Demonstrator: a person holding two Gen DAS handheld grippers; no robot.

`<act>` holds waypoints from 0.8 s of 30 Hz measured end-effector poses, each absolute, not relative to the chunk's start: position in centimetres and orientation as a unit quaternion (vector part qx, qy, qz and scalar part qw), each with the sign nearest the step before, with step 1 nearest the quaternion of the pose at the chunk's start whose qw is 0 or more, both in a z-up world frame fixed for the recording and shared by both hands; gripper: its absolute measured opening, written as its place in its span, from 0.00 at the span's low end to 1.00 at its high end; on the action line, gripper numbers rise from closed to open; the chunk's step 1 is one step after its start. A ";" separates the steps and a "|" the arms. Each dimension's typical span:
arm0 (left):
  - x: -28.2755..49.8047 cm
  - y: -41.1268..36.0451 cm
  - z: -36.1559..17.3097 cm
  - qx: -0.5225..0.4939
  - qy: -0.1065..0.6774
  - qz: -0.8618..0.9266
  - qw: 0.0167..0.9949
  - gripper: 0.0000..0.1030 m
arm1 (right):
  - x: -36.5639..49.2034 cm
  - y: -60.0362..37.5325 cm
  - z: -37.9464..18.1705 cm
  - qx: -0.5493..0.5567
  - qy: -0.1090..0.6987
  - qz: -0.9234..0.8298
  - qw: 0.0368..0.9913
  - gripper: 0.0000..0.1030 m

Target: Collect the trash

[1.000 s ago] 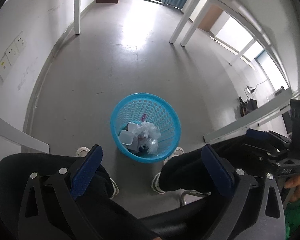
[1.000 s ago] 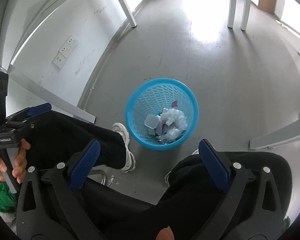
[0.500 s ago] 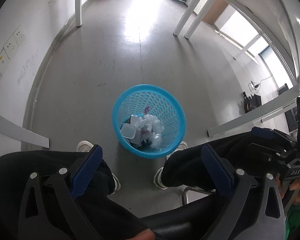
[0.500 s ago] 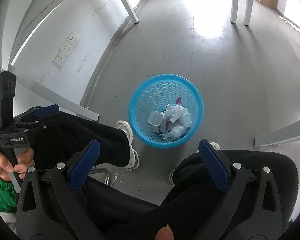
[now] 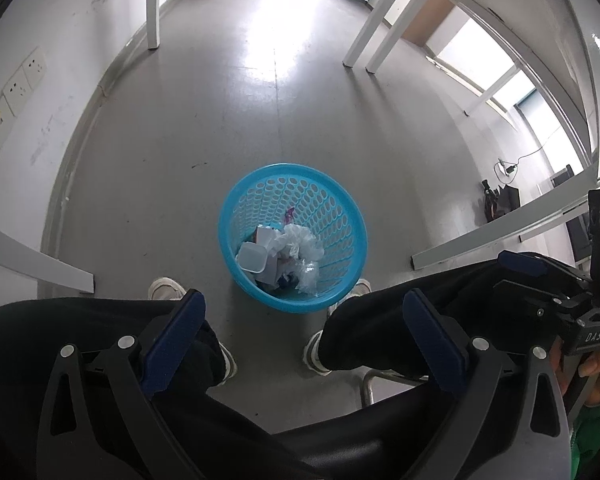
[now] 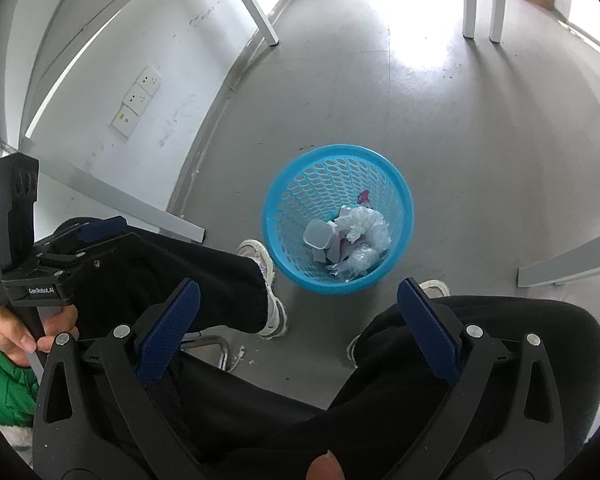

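While both grippers hang over the seated person's black-trousered knees, the blue mesh wastebasket [image 5: 293, 184] stands upright on the grey floor [image 5: 340, 112] ahead of and between the fingers, mouth opening upward. Its walls are perforated; inside lie crumpled white trash [image 5: 298, 242] and a small white tub [image 5: 253, 257], a pink scrap beyond them. Left gripper [image 5: 303, 322] fingers are spread wide, empty. Right gripper [image 6: 298, 314] fingers likewise gape with nothing between them.
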State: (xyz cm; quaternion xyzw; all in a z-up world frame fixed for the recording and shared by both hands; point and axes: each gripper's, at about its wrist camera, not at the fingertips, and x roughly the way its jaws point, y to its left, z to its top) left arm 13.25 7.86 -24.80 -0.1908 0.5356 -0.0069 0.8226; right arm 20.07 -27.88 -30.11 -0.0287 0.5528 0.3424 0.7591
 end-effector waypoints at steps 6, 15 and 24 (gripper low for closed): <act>13.1 7.8 -25.1 -0.193 0.532 -0.012 0.824 0.94 | 20.1 -27.9 -30.2 -0.025 0.555 0.343 0.758 0.92; 12.9 7.7 -25.7 -0.201 0.538 -0.016 0.818 0.94 | 20.1 -27.8 -30.2 -0.028 0.556 0.344 0.756 0.92; 13.1 7.7 -25.7 -0.201 0.539 -0.014 0.818 0.94 | 20.2 -27.8 -30.2 -0.028 0.558 0.344 0.755 0.92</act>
